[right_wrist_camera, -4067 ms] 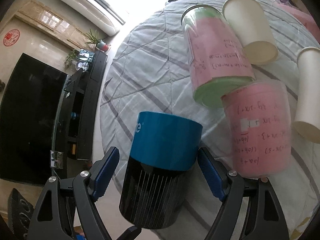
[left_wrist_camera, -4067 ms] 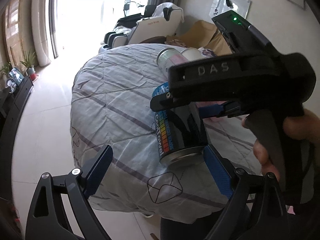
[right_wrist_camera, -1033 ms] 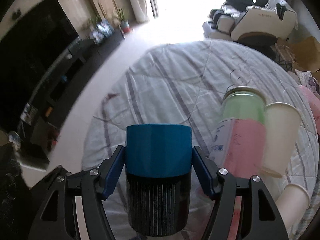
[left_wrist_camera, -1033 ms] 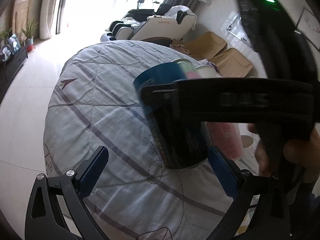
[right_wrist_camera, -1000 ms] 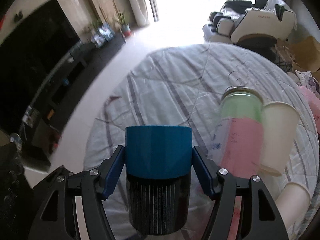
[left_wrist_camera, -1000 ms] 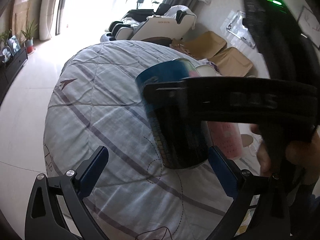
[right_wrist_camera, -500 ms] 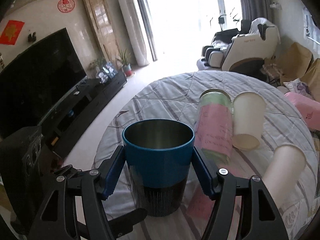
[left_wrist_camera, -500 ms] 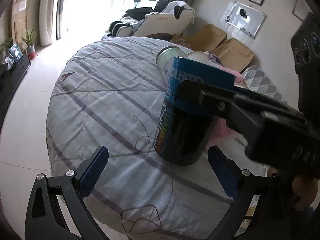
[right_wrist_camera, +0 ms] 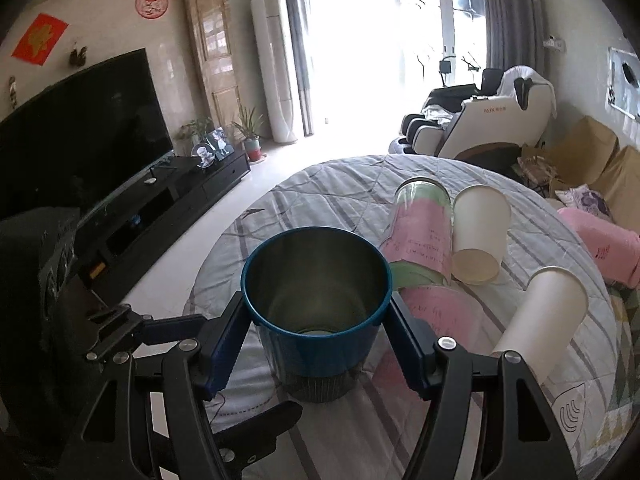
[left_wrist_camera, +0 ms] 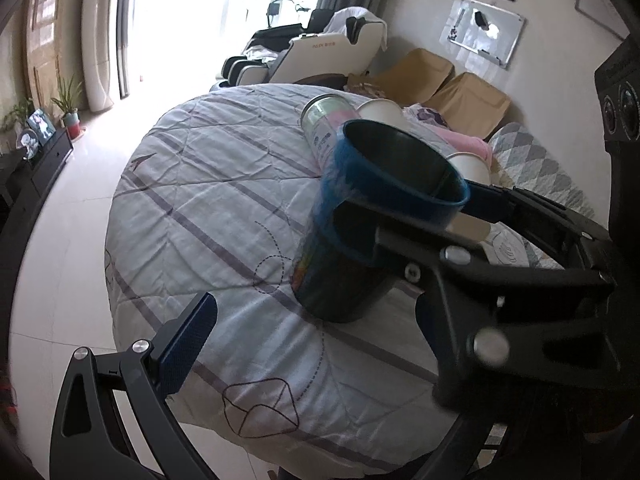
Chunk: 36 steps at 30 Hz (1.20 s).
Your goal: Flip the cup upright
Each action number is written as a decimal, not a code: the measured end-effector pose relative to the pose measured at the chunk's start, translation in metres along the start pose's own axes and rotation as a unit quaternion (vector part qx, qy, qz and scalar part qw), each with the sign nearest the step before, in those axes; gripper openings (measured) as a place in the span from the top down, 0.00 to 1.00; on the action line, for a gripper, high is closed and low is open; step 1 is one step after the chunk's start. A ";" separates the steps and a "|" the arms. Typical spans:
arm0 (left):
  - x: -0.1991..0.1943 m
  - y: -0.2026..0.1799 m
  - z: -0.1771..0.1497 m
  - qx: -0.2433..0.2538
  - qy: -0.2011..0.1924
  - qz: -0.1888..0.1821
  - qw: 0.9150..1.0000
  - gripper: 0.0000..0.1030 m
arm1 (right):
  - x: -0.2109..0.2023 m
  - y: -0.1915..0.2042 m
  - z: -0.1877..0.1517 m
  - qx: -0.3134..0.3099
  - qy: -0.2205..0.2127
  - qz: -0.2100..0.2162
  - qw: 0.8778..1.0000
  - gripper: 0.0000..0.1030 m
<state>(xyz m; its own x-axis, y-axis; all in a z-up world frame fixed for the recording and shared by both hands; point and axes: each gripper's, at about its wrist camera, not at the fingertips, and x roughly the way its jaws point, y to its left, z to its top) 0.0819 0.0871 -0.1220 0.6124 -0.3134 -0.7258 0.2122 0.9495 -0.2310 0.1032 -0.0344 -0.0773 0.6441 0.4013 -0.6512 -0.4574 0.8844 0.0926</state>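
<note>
A blue and black metal cup (right_wrist_camera: 316, 320) stands mouth up, its steel inside showing, near the front edge of the quilt-covered round table (right_wrist_camera: 344, 184). My right gripper (right_wrist_camera: 318, 340) is shut on the blue upper band of the cup. In the left wrist view the cup (left_wrist_camera: 360, 224) leans slightly, its base close to or on the quilt (left_wrist_camera: 224, 184), with the right gripper's fingers (left_wrist_camera: 492, 204) clamped around it. My left gripper (left_wrist_camera: 304, 344) is open and empty, just in front of the cup; only its left finger (left_wrist_camera: 184, 340) shows clearly.
Behind the cup lie a pink-labelled clear jar (right_wrist_camera: 420, 232), a second pink jar (right_wrist_camera: 436, 312), and two white paper cups (right_wrist_camera: 480, 232) (right_wrist_camera: 544, 312) on their sides. A pink bundle (right_wrist_camera: 604, 248) sits at the right. The table edge drops to tiled floor (left_wrist_camera: 60, 240) on the left.
The right gripper has turned the cup from mouth down to mouth up and lowered it toward the quilt. The left gripper has stayed open and nearly still.
</note>
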 end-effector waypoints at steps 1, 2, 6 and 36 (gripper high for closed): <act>-0.002 -0.002 0.000 0.002 -0.002 0.002 1.000 0.02 | -0.003 -0.001 -0.001 0.002 -0.003 -0.001 1.000 0.24; -0.004 -0.004 0.000 0.003 -0.003 0.002 1.000 0.02 | -0.008 -0.001 -0.002 0.002 -0.010 -0.005 1.000 0.22; -0.013 -0.014 0.001 0.010 -0.013 0.003 1.000 0.02 | -0.022 -0.005 -0.003 0.000 -0.022 -0.013 1.000 0.22; -0.072 -0.129 -0.004 0.043 -0.124 0.138 0.982 0.00 | -0.139 -0.086 -0.024 0.088 -0.119 -0.148 0.978 0.21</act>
<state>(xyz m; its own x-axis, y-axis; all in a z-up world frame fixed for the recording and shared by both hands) 0.0074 -0.0132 -0.0422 0.8194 -0.0478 -0.5713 0.0687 0.9975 0.0152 0.0381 -0.1716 -0.0131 0.8666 0.1478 -0.4767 -0.1305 0.9890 0.0694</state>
